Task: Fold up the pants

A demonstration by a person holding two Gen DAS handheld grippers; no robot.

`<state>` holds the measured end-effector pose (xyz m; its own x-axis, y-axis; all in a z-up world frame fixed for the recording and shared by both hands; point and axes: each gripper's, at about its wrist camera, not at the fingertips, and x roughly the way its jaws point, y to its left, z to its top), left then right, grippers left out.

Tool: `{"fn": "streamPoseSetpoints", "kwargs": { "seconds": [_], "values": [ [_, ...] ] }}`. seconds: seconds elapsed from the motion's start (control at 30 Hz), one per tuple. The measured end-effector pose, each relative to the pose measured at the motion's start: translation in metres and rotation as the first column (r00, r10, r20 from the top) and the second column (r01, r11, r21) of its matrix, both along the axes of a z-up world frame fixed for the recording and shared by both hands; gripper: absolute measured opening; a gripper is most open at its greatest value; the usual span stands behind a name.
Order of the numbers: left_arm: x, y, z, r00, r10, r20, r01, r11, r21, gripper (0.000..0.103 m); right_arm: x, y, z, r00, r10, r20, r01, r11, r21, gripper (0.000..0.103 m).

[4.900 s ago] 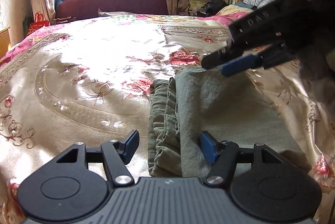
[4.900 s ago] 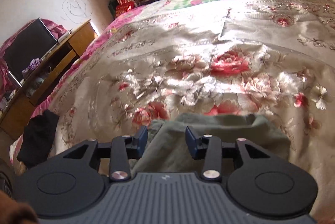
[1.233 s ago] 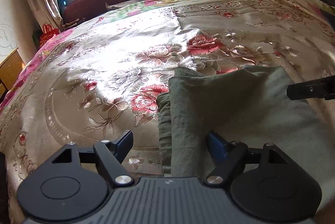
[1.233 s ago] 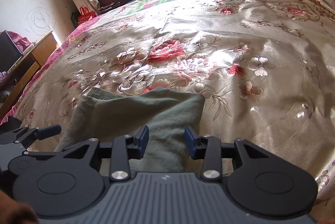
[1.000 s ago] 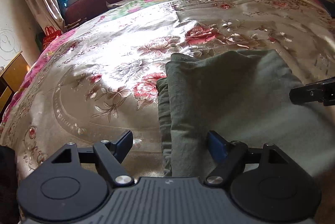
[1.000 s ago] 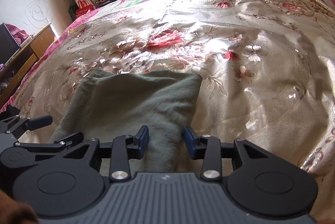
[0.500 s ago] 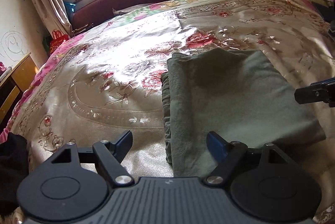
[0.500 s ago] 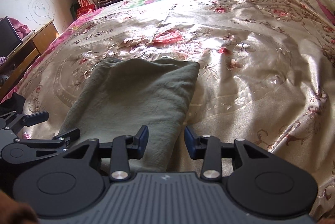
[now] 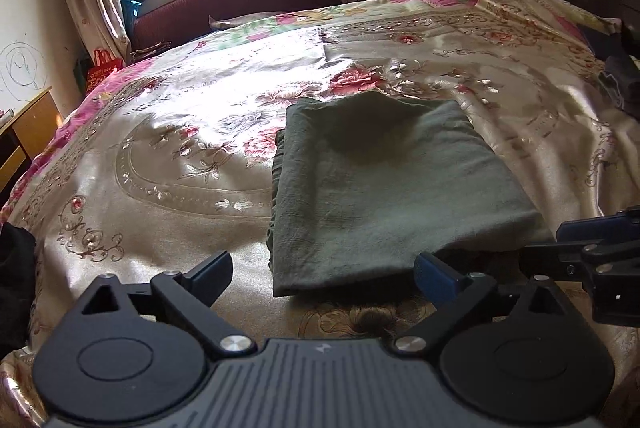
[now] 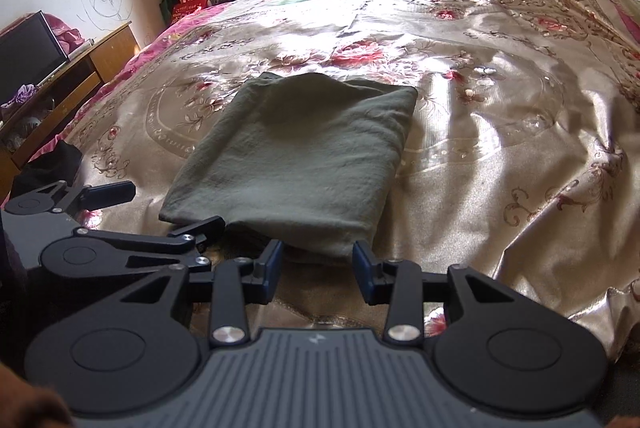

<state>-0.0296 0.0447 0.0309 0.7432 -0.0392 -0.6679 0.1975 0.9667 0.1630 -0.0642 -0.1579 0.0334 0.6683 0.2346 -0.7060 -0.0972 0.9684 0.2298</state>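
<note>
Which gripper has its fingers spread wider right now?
The left gripper: its fingers stand far apart in front of the folded pants. The right gripper is open too, but noticeably narrower. Neither holds the cloth.

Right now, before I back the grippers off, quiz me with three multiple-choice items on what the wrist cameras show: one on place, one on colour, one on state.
1. Where do the folded pants lie?
A. on the floral bedspread
B. on the wooden desk
C. draped over the dark headboard

2. What colour are the pants?
A. pink
B. grey-green
C. white

3. How do the left gripper and right gripper stand?
A. both shut on the pants
B. left open, right shut on cloth
C. both open, holding nothing

Answers:
1 A: the bedspread shows on every side of the pants.
2 B: the cloth reads as dull grey-green in both views.
3 C: each pair of jaws is spread, with only the near edge of the pants and the bedspread seen through the gap.
</note>
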Motion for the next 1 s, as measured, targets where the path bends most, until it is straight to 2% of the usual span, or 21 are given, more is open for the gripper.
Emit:
{"fn": "streamPoseSetpoints", "kwargs": {
  "seconds": [0.17,0.37,1.0],
  "values": [
    [-0.005,-0.007,-0.003,0.999,-0.024,-0.028,0.024,1.0,0.012,0.103,-0.009,0.004,-0.003,1.0,0.005,-0.007,-0.005,1.0,0.002,0.039],
    [-0.008,-0.006,-0.003,0.998,-0.034,-0.054,0.033,0.999,-0.015,0.103,-0.015,0.004,-0.003,1.0,0.003,-0.007,-0.003,1.0,0.007,0.04],
    [-0.012,-0.01,-0.006,0.999,-0.036,-0.038,0.037,0.999,0.016,0.103,-0.017,0.003,-0.007,1.0,-0.004,-0.022,0.005,1.0,0.007,0.04]
  ]
}}
